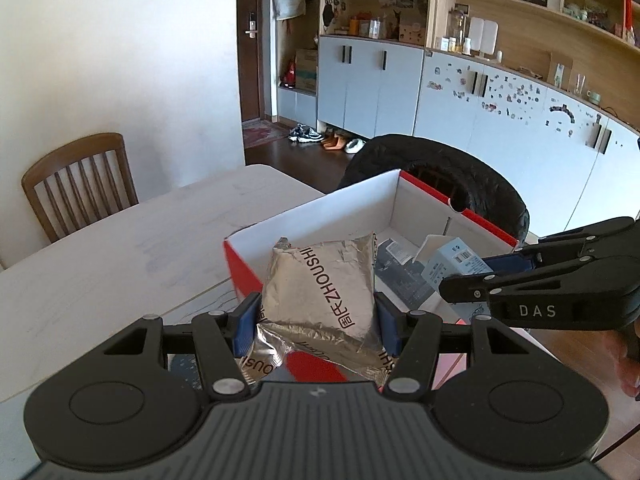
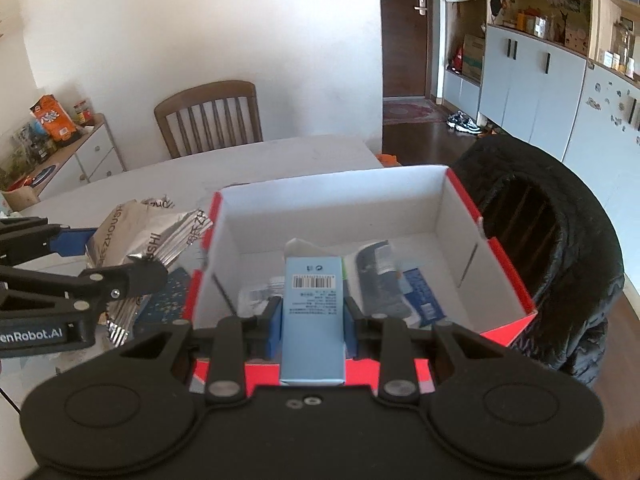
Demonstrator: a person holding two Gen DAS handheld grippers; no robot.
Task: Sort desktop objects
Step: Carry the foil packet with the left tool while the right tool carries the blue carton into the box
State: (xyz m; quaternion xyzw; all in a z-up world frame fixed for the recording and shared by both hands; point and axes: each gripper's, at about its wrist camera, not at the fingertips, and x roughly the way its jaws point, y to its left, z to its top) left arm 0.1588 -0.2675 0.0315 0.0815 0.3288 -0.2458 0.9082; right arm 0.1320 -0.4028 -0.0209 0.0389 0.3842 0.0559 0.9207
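My left gripper [image 1: 316, 322] is shut on a silver foil packet [image 1: 320, 284] printed ZHOUSHI, held over the near left corner of the red box [image 1: 480, 220] with white inside walls. My right gripper [image 2: 312, 320] is shut on a light blue carton [image 2: 314, 312] with a barcode, held over the box's near edge [image 2: 224, 372]. In the left wrist view the right gripper [image 1: 480, 280] and the carton [image 1: 456, 264] show at right. In the right wrist view the left gripper [image 2: 112, 260] and the packet [image 2: 136, 232] show at left. Dark flat items [image 2: 384, 284] lie in the box.
The box stands on a pale table [image 1: 100, 260]. A wooden chair [image 1: 76, 188] is at the table's far side. A black padded jacket over a chair [image 2: 560, 248] is close behind the box. A side cabinet with snacks [image 2: 60, 140] stands at far left.
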